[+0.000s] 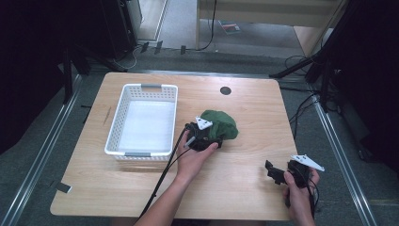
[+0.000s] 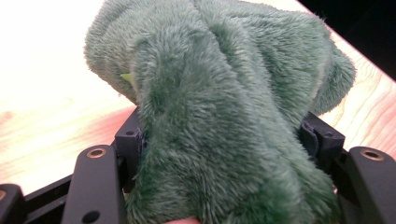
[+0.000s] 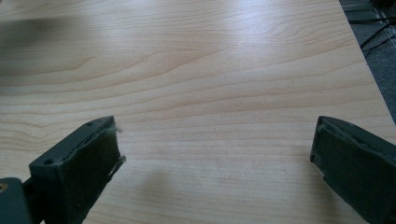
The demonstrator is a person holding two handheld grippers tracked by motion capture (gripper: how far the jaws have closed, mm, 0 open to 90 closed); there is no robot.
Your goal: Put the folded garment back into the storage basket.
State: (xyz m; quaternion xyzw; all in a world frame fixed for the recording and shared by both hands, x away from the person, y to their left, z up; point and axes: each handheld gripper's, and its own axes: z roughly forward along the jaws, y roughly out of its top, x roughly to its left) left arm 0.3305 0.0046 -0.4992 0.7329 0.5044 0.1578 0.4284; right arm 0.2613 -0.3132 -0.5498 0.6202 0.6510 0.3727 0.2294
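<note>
A fuzzy dark green cloth [image 1: 221, 124] lies bunched near the middle of the wooden table [image 1: 244, 103]. My left gripper [image 1: 207, 136] is shut on the green cloth [image 2: 224, 121]; its black jaws squeeze a thick fold of the fabric from both sides. My right gripper [image 1: 272, 170] rests low over the table's front right part, held in a hand. In the right gripper view that gripper [image 3: 215, 154] stands open, its jaws wide apart, with only bare wood between them.
A white perforated plastic basket [image 1: 117, 123] sits on the left half of the table, with nothing inside. A small dark round hole [image 1: 225, 90] marks the table's far side. Black cables trail from both grippers towards the front edge.
</note>
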